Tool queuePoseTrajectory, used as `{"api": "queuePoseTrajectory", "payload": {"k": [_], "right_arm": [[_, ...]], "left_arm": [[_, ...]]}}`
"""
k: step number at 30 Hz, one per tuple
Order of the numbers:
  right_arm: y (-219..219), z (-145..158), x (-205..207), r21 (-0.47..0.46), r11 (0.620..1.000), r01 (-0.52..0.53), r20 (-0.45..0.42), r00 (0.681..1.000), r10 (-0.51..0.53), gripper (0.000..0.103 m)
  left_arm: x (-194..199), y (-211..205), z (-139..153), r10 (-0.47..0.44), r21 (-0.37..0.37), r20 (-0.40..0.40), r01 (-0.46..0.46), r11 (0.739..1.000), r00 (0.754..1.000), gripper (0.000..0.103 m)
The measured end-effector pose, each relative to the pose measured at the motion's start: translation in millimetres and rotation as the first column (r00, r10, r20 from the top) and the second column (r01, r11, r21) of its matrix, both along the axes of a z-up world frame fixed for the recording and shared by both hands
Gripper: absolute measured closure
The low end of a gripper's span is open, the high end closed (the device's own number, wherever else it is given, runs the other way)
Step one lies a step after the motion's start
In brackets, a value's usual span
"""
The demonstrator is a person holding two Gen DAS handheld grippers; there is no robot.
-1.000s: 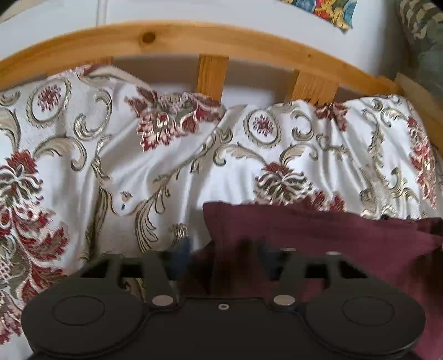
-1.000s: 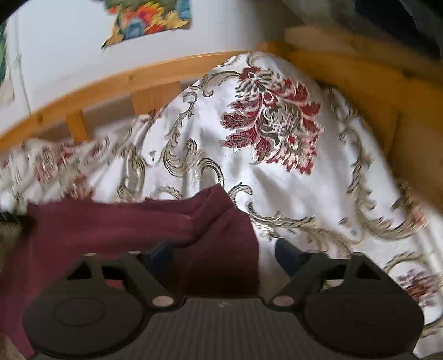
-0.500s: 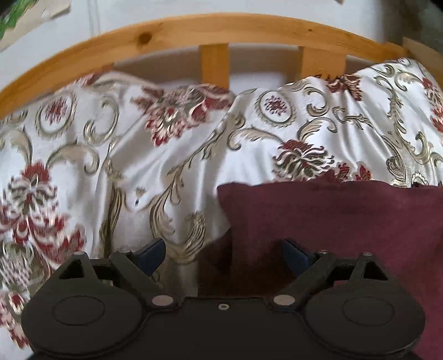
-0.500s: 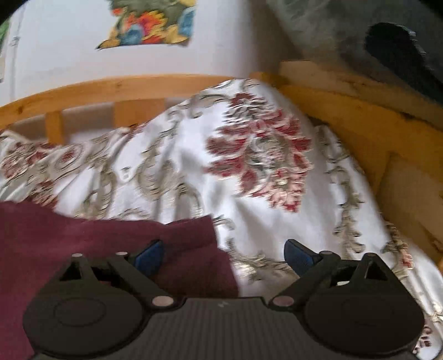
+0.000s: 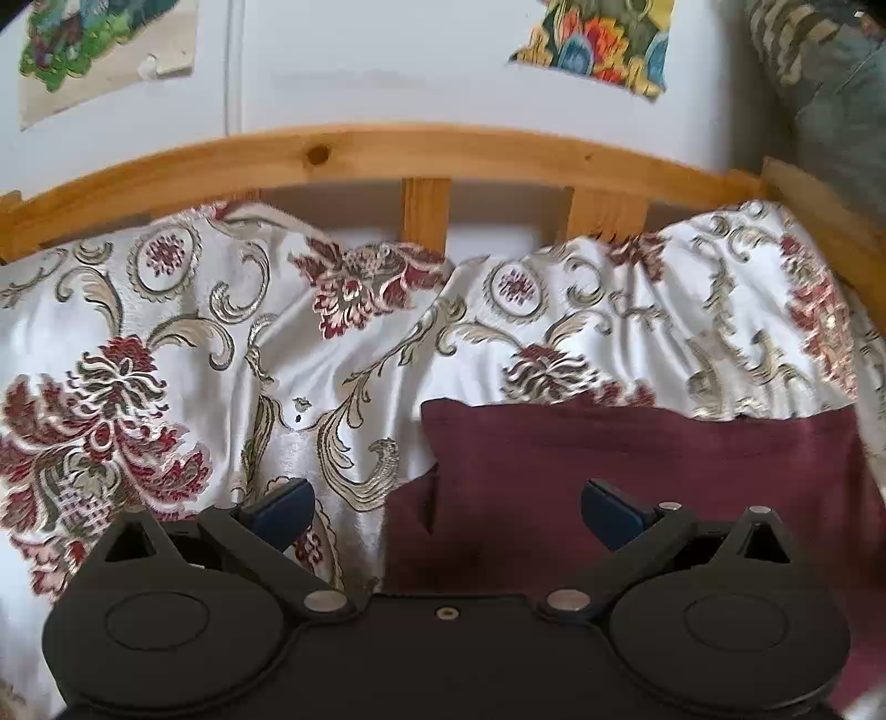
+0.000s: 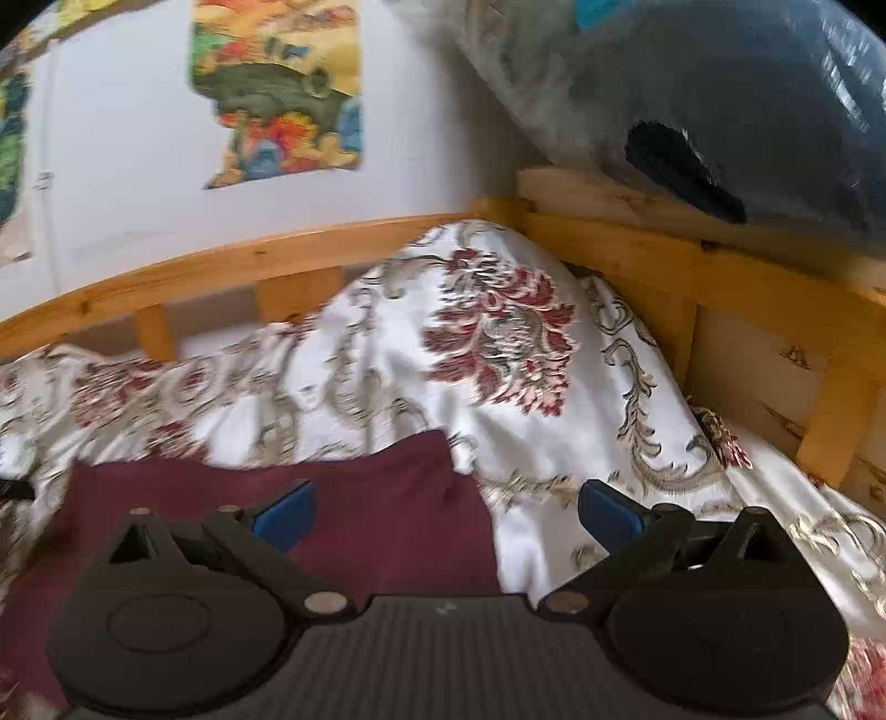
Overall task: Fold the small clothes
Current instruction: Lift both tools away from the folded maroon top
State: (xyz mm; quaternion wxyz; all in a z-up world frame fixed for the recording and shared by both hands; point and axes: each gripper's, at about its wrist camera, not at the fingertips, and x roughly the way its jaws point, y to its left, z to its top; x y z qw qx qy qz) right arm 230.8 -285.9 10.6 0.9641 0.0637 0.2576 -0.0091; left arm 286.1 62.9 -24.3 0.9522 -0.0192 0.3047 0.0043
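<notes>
Lying flat on the bedspread (image 5: 354, 387): one maroon cloth (image 5: 637, 471), its far edge straight and its left corner folded under. Left gripper (image 5: 446, 507) over that left corner, jaws opening wide, pads clear of the fabric, nothing clamped. Right gripper (image 6: 446, 507) over the cloth's right corner (image 6: 387, 498), jaws likewise opening, gripping nothing. Open bedspread beyond the cloth and to both sides, rumpled into ridges near the rail. Hemmed in at the far side by a wooden rail (image 5: 443, 155) and on the right by a second rail (image 6: 720, 277). Two pictures (image 5: 598, 39) on the wall.
</notes>
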Motion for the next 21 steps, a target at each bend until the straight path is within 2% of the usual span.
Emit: {"api": "queuePoseTrajectory", "payload": {"k": [7,14,18,21], "right_arm": [[21.4,8.3,-45.4,-0.008,0.999,-0.049,-0.052,0.997,0.049,0.0],[26.8,1.9,-67.6,0.007,0.998,-0.055,-0.101,0.993,0.056,0.0],[21.3,-3.0,-68.4,0.024,1.0,-0.014,-0.121,0.993,0.017,0.0],[14.4,-8.7,-66.0,0.029,0.999,0.028,-0.144,0.989,-0.023,0.0]], "left_arm": [[-52.3,-0.9,11.6,0.014,-0.12,0.015,-0.012,0.993,1.0,0.001],[-97.8,-0.5,6.9,0.059,-0.162,-0.019,-0.061,0.985,0.998,0.001],[-114.3,3.9,-4.4,0.089,-0.213,-0.076,-0.103,0.972,0.993,0.001],[-114.3,4.6,-13.5,0.106,-0.213,-0.129,-0.132,0.968,0.986,0.001]]}}
